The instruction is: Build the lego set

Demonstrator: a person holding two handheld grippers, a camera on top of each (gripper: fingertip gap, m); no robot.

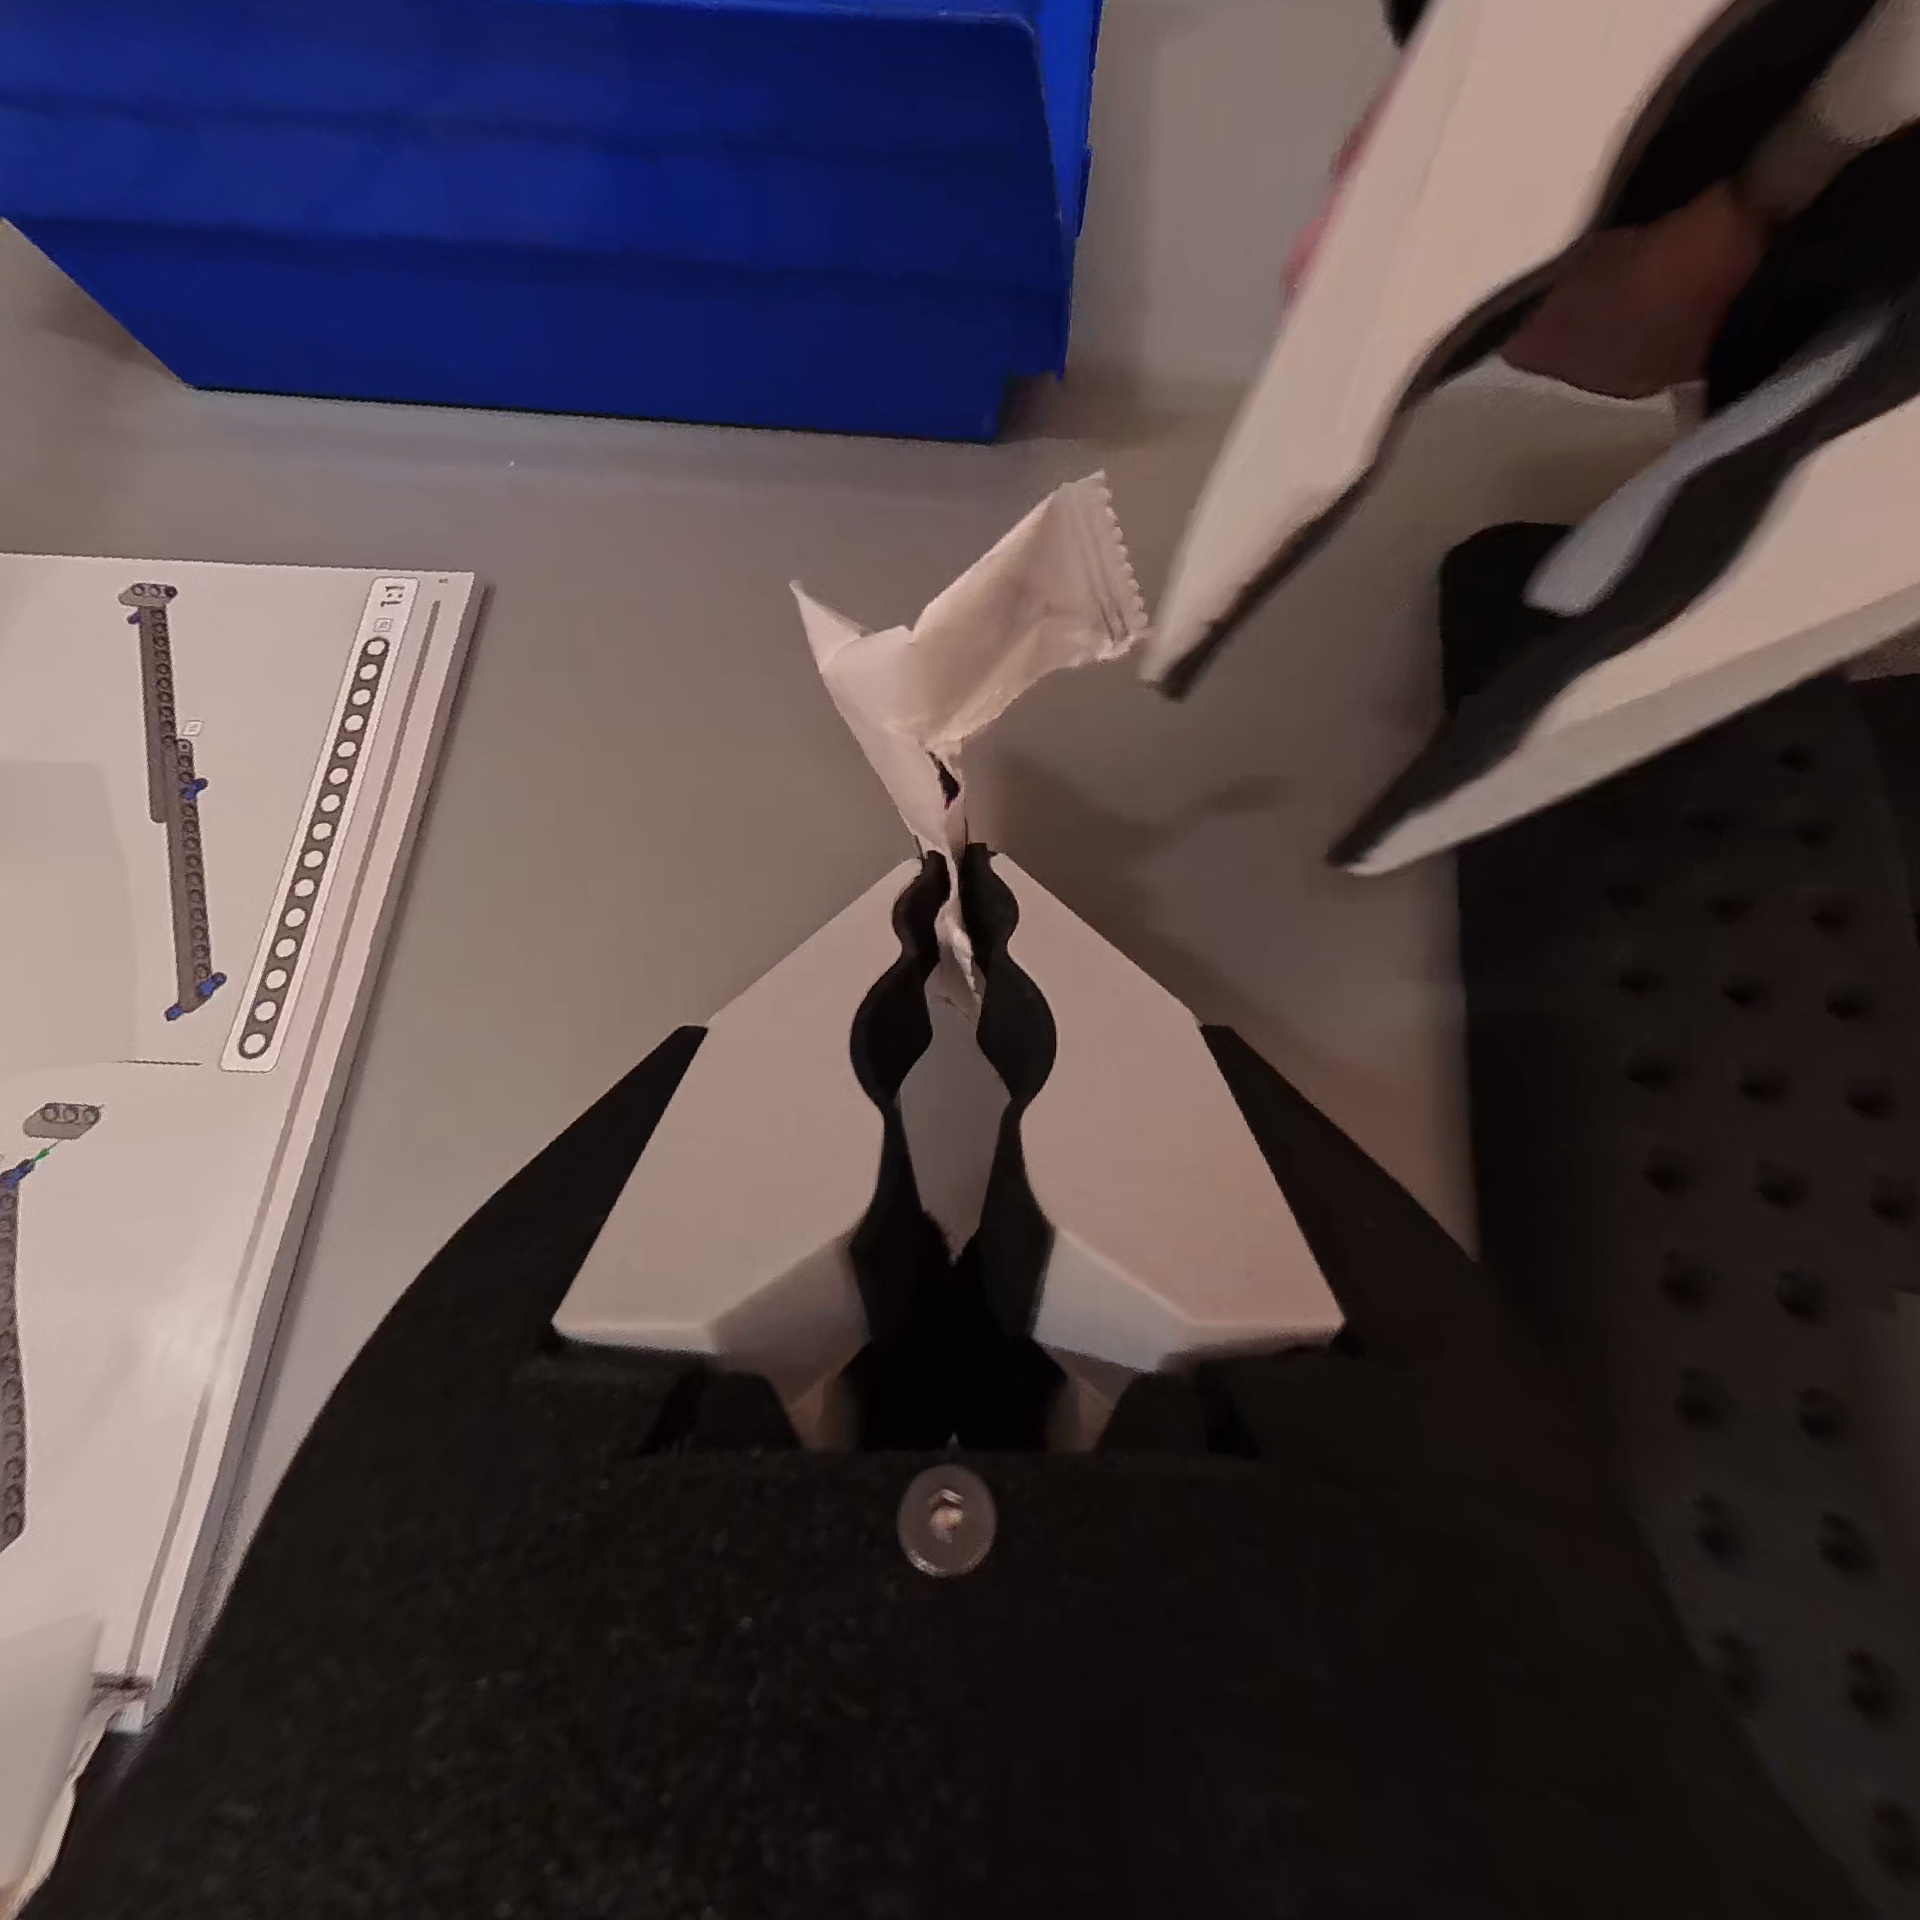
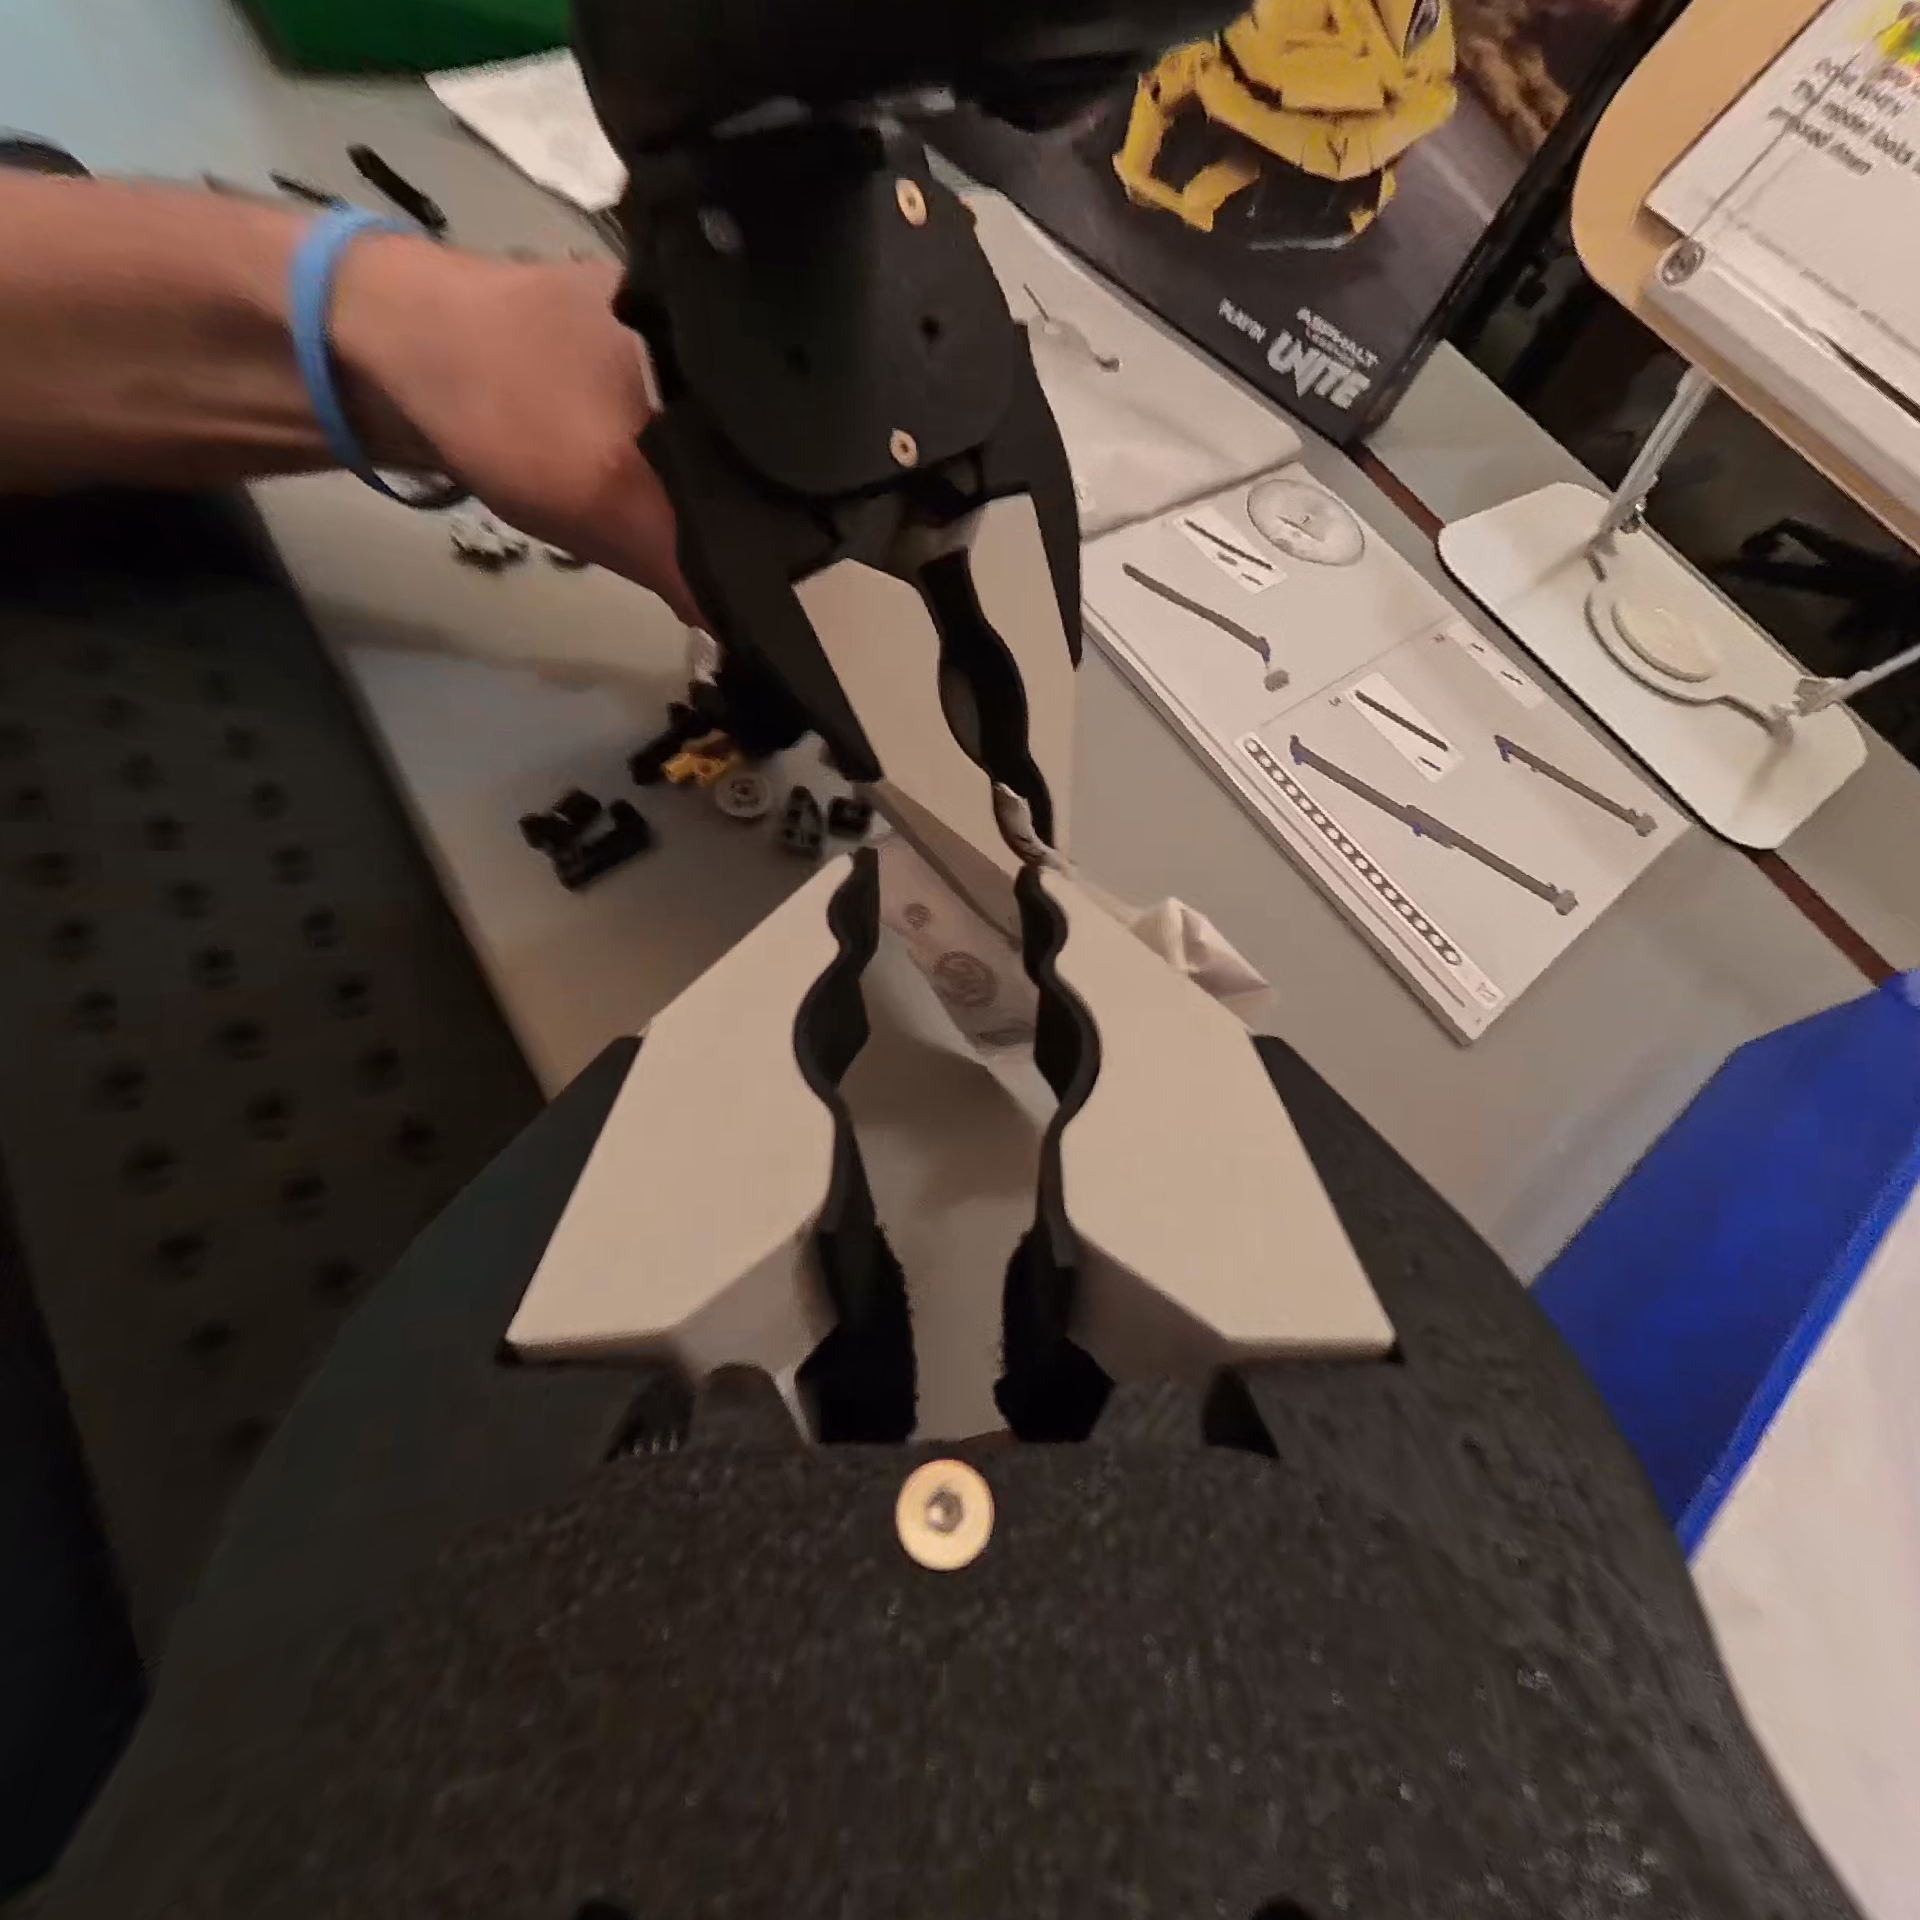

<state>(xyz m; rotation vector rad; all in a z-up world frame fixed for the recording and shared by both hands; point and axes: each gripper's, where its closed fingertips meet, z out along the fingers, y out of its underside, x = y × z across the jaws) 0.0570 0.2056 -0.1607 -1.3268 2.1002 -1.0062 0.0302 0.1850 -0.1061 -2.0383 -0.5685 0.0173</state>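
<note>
Lego bag (image 1: pixel 971 665) clenched in left gripper (image 1: pixel 948 862); right gripper (image 2: pixel 945 883) released, loose pieces (image 2: pixel 665 790), perhaps Lego, beyond.

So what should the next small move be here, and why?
Probably close the right gripper on the free end of the white bag and pull; the left gripper already pinches one end, and the right, open, sits just short of it.

A blue plastic bin (image 1: pixel 540 197) stands at the far side of the grey tabletop (image 1: pixel 644 520). A black perforated mat (image 2: pixel 156 831) lies along the tabletop's edge. A white stand base (image 2: pixel 1662 665) sits beyond the open booklet, near a tan clipboard (image 2: pixel 1621 135).
</note>
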